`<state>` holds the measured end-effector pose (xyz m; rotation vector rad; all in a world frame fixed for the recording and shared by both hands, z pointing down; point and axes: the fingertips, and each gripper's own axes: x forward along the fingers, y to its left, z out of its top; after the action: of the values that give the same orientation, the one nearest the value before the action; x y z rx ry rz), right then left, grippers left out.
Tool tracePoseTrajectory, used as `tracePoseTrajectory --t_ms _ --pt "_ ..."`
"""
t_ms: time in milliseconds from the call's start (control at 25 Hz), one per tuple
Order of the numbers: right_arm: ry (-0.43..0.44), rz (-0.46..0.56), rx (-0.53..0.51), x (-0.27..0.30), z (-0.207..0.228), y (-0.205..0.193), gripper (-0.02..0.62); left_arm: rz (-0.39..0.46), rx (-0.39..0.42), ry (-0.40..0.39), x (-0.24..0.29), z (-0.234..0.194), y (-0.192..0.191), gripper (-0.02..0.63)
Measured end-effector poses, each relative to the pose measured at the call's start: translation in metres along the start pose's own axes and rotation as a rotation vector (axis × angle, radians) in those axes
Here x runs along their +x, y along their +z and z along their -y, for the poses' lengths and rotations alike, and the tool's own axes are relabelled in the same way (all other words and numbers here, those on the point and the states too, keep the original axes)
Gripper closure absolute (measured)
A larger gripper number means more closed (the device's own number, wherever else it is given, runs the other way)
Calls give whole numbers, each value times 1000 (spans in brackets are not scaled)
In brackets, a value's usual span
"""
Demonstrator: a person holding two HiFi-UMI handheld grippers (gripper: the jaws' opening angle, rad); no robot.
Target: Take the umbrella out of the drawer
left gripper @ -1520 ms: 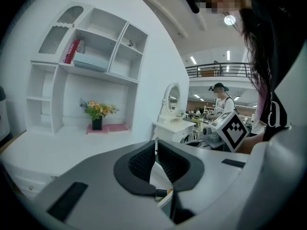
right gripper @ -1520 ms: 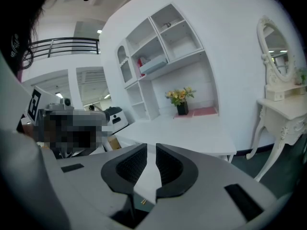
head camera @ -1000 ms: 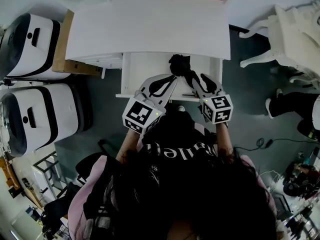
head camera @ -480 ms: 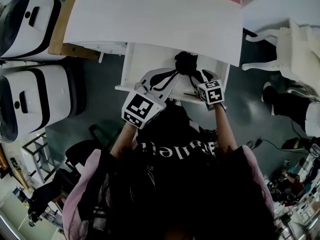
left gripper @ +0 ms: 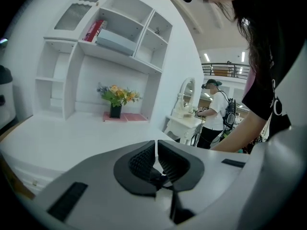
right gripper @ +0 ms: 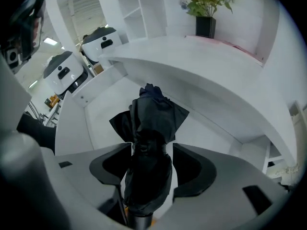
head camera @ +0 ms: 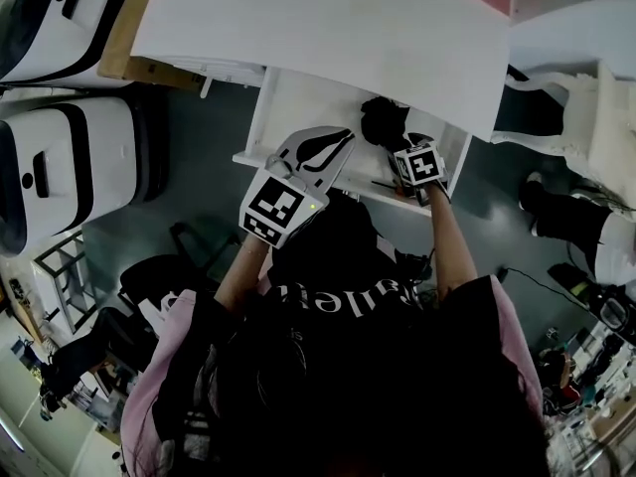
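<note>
Left tongs: clenched shut on nothing, aimed across the bench, just outside the front of the open drawer. Risk here: drifting rightward into the path of the lift, or bumping the drawer front.

To the right of the left tongs, down in the drawer: the folded black umbrella, with loose canopy folds splayed out beyond the tips of the right tongs.

Right tongs: tipped steeply down into the drawer, opening, straddling the umbrella's strapped middle, pads not pressing. No real grasp yet, by the look of it.

Likely trouble from here:
- Closing on slack fabric rather than the firm core, then losing the umbrella on the way up.
- Lifting straight up and snagging the splayed folds on the bench edge overhanging just ahead of the tongs.
- Pinching off-centre, with the handle end sagging and catching the drawer wall.
</note>
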<state>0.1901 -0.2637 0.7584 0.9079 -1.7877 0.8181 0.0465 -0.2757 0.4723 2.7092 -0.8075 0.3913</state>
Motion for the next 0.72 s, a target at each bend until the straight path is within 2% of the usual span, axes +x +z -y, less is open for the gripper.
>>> tracePoseTrajectory --t_ms 120,280,480,720 --pt "21 -19 41 10 -3 3 330 -10 -7 13 -1 -5 -4 581" --pt "-9 -56 25 24 -1 3 328 -30 -26 37 -7 -11 -12 581" --pt "35 -75 51 40 -4 1 319 -55 -35 53 -14 -15 -22 581" --pt "38 -103 46 50 -9 -1 318 -64 -39 58 -16 -18 -27 581"
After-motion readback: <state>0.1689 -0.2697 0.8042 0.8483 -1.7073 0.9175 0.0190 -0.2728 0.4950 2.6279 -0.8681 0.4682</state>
